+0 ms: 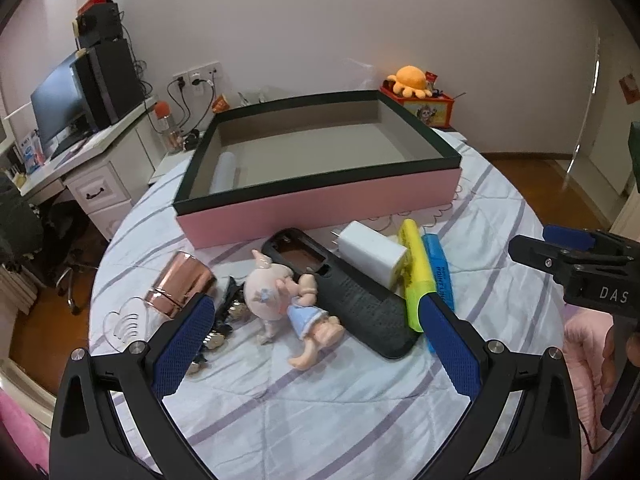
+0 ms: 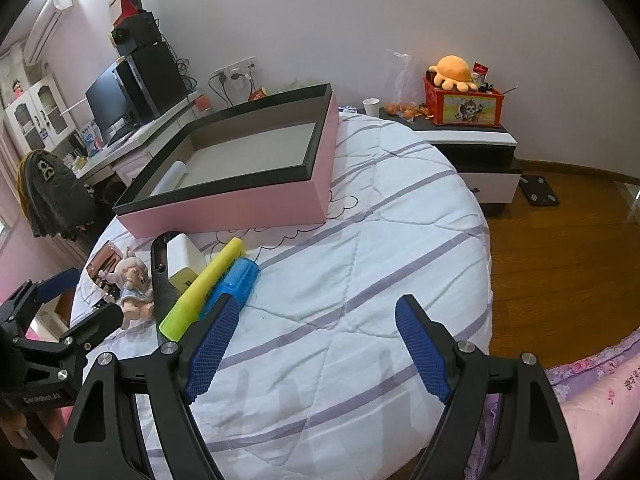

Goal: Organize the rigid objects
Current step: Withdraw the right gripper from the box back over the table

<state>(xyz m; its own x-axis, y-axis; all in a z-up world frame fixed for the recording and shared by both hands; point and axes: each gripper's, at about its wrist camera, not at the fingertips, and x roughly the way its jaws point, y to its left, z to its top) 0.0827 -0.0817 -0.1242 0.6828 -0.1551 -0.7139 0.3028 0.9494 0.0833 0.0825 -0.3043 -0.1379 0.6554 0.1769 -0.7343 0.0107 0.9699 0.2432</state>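
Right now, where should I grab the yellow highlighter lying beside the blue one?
Grip the yellow highlighter across its near cap end, coming from above with the right gripper. That end overhangs the black textured case and lies clear of the white charger block resting against its far half.

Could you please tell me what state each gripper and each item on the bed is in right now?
left gripper: open, empty
right gripper: open, empty
pink box: open, white roll inside
doll: lying down
phone case: flat, empty
white charger: resting on the case
yellow highlighter: capped
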